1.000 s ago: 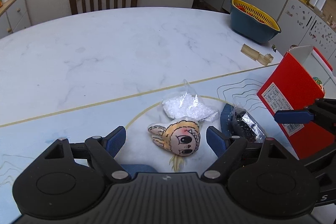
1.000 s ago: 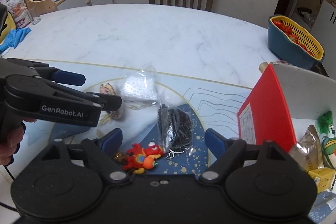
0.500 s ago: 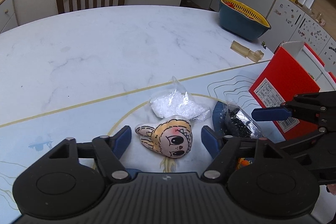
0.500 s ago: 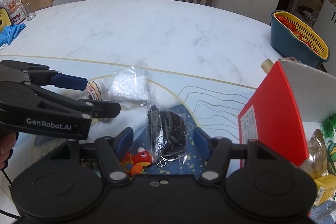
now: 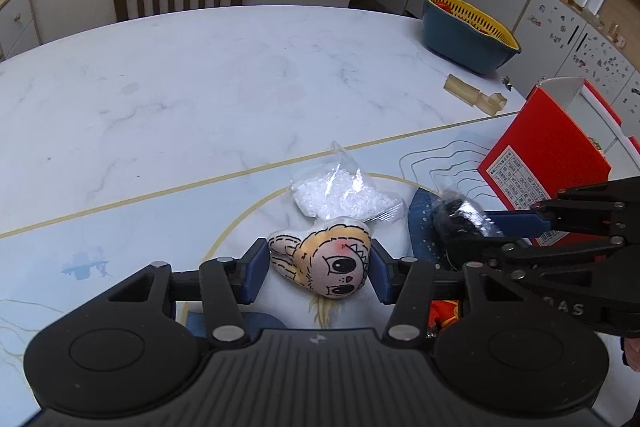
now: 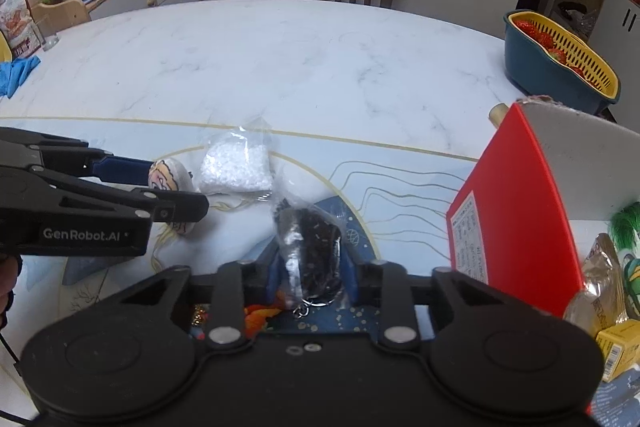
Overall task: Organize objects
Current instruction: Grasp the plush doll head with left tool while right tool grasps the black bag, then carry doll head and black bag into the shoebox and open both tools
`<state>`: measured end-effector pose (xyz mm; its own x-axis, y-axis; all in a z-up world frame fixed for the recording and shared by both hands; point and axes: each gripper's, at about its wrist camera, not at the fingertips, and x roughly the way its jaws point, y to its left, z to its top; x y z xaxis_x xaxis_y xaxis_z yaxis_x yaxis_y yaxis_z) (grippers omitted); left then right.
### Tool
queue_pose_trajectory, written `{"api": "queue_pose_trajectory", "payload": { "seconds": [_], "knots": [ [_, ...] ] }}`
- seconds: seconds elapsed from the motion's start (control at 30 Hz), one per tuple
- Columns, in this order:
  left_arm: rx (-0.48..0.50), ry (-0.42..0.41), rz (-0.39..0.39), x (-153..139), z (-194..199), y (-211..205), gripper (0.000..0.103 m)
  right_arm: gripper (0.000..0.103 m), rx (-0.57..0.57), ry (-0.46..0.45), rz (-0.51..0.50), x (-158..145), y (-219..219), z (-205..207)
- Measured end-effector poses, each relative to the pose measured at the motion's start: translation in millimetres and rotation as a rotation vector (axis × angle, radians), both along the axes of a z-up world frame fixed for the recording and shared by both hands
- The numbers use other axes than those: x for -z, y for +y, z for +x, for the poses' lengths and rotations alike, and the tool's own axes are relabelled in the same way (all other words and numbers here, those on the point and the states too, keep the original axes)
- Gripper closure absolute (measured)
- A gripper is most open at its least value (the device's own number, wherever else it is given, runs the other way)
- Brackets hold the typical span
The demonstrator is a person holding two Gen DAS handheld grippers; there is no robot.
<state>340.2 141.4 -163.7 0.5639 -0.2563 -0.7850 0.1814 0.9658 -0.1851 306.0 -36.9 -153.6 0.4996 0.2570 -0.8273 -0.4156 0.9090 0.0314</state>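
A yellow-haired cartoon-face plush toy lies on the marble-patterned table, the left gripper closing on it; the right gripper closes around a clear bag of dark bits. A bag of white beads waits; some items already fill the red box.

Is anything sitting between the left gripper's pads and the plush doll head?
Nothing visible. The left gripper has a pad on each side of the plush doll head, and its jaws are closing on it. The bag of white beads lies just beyond, clear of the pads.
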Motion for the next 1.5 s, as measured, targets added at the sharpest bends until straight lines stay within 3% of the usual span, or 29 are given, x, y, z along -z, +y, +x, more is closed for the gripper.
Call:
{"api": "queue_pose_trajectory", "payload": {
  "seconds": [0.47,0.73,1.13,1.5],
  "knots": [
    [0.006,-0.018,-0.045,-58.3,-28.0,-11.4,0.052,0.078,0.065,0.028,0.181,-51.7,-32.3,-27.4],
    [0.047,-0.028,-0.065,-99.2,-46.7,-39.1,0.052,0.078,0.081,0.005,0.196,-86.8,-49.6,-44.4],
    [0.085,-0.036,-0.030,-140.2,-64.0,-104.3,0.052,0.078,0.068,-0.054,0.242,-122.9,-104.5,-59.4],
    [0.121,-0.055,-0.011,-148.1,-61.5,-180.8,0.052,0.078,0.096,-0.081,0.248,-127.7,-181.8,-60.6]
  ]
}}
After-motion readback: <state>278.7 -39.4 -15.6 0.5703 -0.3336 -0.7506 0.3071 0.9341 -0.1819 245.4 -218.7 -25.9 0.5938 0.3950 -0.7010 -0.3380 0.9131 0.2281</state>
